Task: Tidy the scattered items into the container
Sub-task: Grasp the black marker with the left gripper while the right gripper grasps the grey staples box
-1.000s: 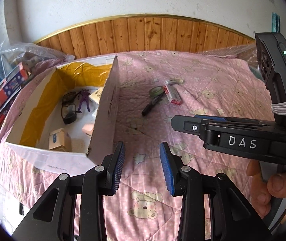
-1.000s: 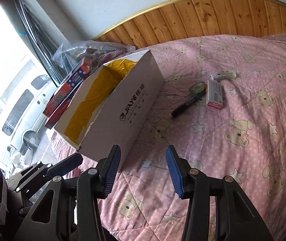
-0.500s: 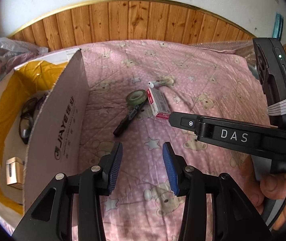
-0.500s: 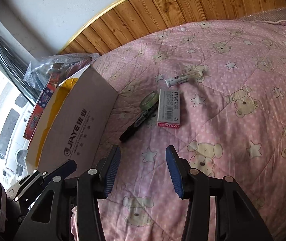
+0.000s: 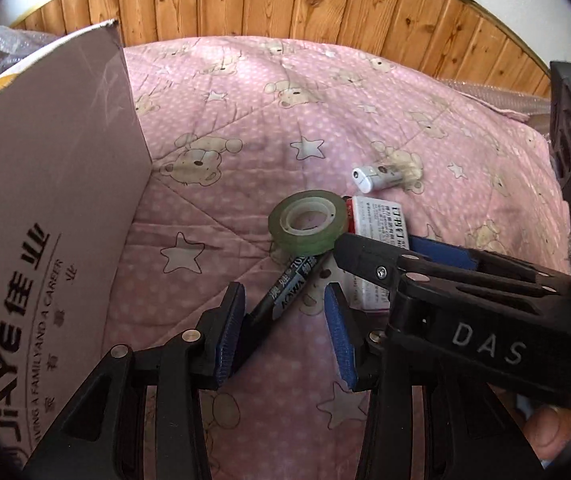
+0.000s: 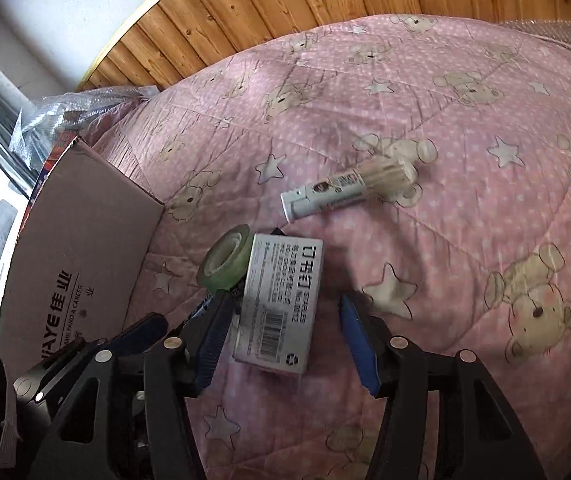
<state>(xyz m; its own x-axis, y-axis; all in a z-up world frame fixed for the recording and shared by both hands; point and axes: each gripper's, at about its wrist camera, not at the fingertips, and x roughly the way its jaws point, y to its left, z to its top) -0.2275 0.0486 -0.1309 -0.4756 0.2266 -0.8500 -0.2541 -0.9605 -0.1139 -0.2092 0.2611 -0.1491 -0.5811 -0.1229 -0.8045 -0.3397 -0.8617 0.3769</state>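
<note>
On the pink bear quilt lie a black marker (image 5: 285,292), a green tape roll (image 5: 307,224) (image 6: 225,260), a white staples box (image 6: 279,304) (image 5: 381,232) and a white glue stick (image 6: 349,192) (image 5: 377,178). My left gripper (image 5: 285,332) is open, its jaws either side of the marker's near end. My right gripper (image 6: 281,340) is open, its jaws either side of the staples box. The cardboard box (image 5: 41,216) (image 6: 73,268) stands at the left; its inside is hidden.
The right gripper's black body (image 5: 485,312) crosses the left wrist view, right over the staples box. A wooden wall panel (image 5: 285,4) runs behind the bed. Bubble wrap and packets (image 6: 77,112) lie beyond the box at the far left.
Both grippers have moved forward and down from beside the box to the items. The left now straddles the marker, the right the staples box. Both stay open.
</note>
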